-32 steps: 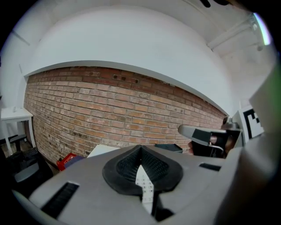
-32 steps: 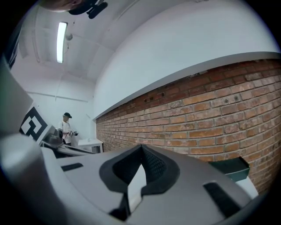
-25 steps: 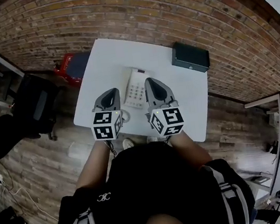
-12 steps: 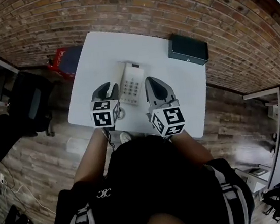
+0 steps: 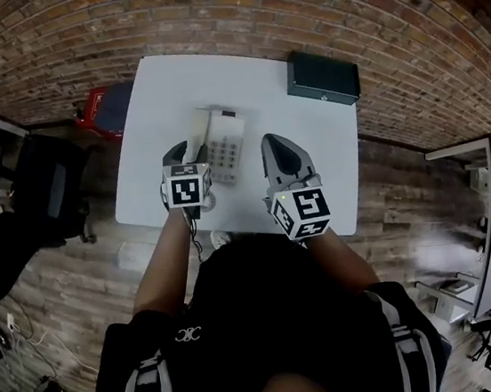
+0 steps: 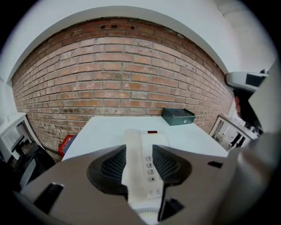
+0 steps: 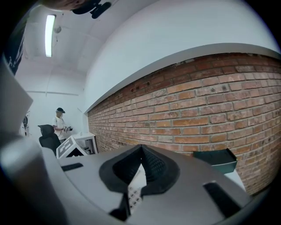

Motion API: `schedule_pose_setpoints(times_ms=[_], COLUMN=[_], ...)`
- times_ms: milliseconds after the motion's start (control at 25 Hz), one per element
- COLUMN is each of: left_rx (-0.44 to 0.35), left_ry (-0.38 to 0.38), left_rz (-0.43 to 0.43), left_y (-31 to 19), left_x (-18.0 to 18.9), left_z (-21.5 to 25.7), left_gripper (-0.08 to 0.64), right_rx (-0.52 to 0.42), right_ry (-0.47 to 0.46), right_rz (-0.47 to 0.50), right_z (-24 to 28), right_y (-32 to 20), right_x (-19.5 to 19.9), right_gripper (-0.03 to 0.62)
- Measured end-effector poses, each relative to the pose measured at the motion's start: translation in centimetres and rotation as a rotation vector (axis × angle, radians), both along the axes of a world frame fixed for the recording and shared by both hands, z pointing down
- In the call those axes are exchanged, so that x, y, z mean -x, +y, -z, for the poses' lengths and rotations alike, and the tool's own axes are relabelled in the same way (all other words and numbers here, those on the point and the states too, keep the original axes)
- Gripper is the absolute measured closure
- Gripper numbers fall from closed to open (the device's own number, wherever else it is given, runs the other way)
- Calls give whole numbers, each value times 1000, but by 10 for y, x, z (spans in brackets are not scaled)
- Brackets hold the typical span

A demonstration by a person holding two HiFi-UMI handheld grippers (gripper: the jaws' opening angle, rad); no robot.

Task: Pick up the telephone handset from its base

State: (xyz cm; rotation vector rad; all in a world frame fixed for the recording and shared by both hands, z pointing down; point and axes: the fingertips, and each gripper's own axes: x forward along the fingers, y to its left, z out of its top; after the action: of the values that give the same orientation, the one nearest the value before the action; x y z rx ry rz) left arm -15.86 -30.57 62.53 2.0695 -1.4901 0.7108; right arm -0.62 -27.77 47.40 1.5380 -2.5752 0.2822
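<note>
Handset (image 6: 132, 167) between just-opening left hand-held gripper (image 6: 139, 148)

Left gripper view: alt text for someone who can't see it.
Jaws of the left hand-held gripper, which have just been opening, frame a white telephone handset on its base, ungripped. Beyond: white table, green box, brick wall.

The left gripper (image 5: 184, 150) has tipped down and moved up the frame from beside the phone (image 5: 227, 141) onto the handset (image 5: 195, 127). Its jaws, closed a second ago, have just been opening and now straddle the handset's near end. The right gripper (image 5: 274, 142) has drifted slightly right, away from the phone
</note>
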Motion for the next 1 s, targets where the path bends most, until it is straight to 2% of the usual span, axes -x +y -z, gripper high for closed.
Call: schedule_pose_setpoints(times_ms=[280, 520, 800, 1000], left_rx=[75, 89, 137, 138], left_ry=[-74, -124, -144, -147], left_rz=[-26, 15, -4, 33], left_y=[-19, -33, -34, -34], left_x=[-5, 2, 1, 4], left_z=[-28, -43, -62, -66], left_gripper=[356, 335, 330, 346], right_rx=[14, 17, 20, 20], right_ry=[-5, -17, -13, -8], right_rz=[-42, -76, -112, -127], right_z=[-4, -6, -7, -5], right_y=[-5, -6, -9, -8], right_x=[-21, -38, -51, -57], right_gripper=[594, 594, 594, 594])
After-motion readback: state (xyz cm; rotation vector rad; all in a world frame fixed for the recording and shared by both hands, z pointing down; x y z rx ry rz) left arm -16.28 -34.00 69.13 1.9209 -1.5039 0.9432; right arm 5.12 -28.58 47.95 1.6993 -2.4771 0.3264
